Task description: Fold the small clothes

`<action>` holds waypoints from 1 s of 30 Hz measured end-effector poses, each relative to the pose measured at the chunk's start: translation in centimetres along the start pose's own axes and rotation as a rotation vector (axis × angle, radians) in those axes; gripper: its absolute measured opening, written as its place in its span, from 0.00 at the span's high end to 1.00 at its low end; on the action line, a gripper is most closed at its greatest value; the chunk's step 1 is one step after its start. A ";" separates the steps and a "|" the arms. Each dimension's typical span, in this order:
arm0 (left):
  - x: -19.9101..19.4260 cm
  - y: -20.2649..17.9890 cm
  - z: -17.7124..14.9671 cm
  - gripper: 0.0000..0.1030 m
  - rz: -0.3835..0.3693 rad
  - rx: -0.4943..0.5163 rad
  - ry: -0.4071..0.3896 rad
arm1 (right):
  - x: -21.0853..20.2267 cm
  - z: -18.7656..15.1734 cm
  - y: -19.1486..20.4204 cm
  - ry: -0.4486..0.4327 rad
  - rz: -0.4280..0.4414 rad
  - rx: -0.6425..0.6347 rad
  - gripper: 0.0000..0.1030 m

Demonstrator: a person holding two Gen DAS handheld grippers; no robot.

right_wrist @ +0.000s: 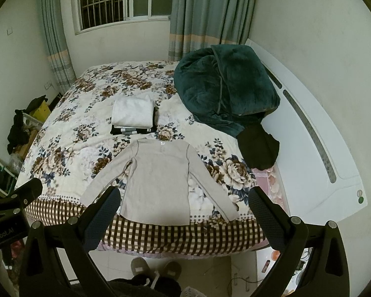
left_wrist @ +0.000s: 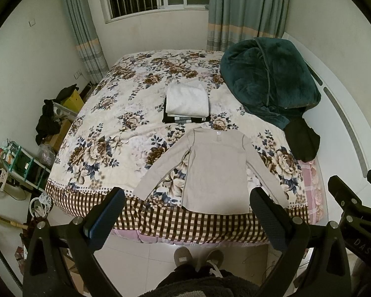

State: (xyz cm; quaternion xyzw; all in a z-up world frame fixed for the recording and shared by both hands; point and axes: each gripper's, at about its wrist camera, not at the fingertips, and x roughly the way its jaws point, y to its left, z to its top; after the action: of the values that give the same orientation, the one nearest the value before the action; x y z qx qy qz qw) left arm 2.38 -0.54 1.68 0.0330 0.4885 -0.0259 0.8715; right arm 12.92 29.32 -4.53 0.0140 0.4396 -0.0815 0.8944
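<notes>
A beige long-sleeved shirt [left_wrist: 212, 170] lies flat and face down on the floral bed, sleeves spread, hem at the near edge; it also shows in the right wrist view [right_wrist: 158, 180]. Behind it sits a stack of folded clothes [left_wrist: 186, 104], white on top of black and striped pieces, also in the right wrist view [right_wrist: 133, 115]. My left gripper [left_wrist: 188, 198] is open and empty, held above the bed's near edge. My right gripper [right_wrist: 184, 198] is open and empty, also above the near edge.
A dark green plush blanket [left_wrist: 267, 76] is heaped at the back right of the bed, with a black garment [left_wrist: 301, 141] in front of it. A white headboard [right_wrist: 309, 133] runs along the right. Boxes and a rack [left_wrist: 24, 158] stand on the floor at left.
</notes>
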 end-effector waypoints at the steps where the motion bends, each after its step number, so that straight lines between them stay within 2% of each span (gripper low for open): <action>1: 0.0 0.1 -0.4 0.00 0.000 -0.002 -0.001 | 0.0 0.0 0.0 -0.001 -0.001 0.000 0.00; 7: -0.1 0.1 -0.4 0.00 -0.001 -0.002 -0.003 | 0.0 0.1 0.1 -0.002 -0.001 0.002 0.00; 11: -0.4 0.1 1.8 0.00 -0.001 -0.004 -0.003 | -0.1 0.3 0.2 -0.002 -0.001 0.000 0.00; 23: -0.4 0.1 1.7 0.00 -0.004 -0.004 -0.001 | 0.0 0.0 0.4 -0.001 -0.003 0.003 0.00; 27: 0.4 -0.1 3.1 0.00 0.019 0.002 -0.016 | 0.6 0.2 0.2 0.018 -0.006 0.028 0.00; 30: 2.7 -0.1 4.2 0.00 0.042 0.012 -0.029 | 3.1 0.5 -0.7 0.061 -0.006 0.085 0.00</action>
State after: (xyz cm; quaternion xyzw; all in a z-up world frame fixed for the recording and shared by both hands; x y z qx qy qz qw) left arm 7.35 -1.07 1.52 0.0481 0.4747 -0.0108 0.8787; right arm 15.04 28.21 -6.59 0.0532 0.4627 -0.1025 0.8790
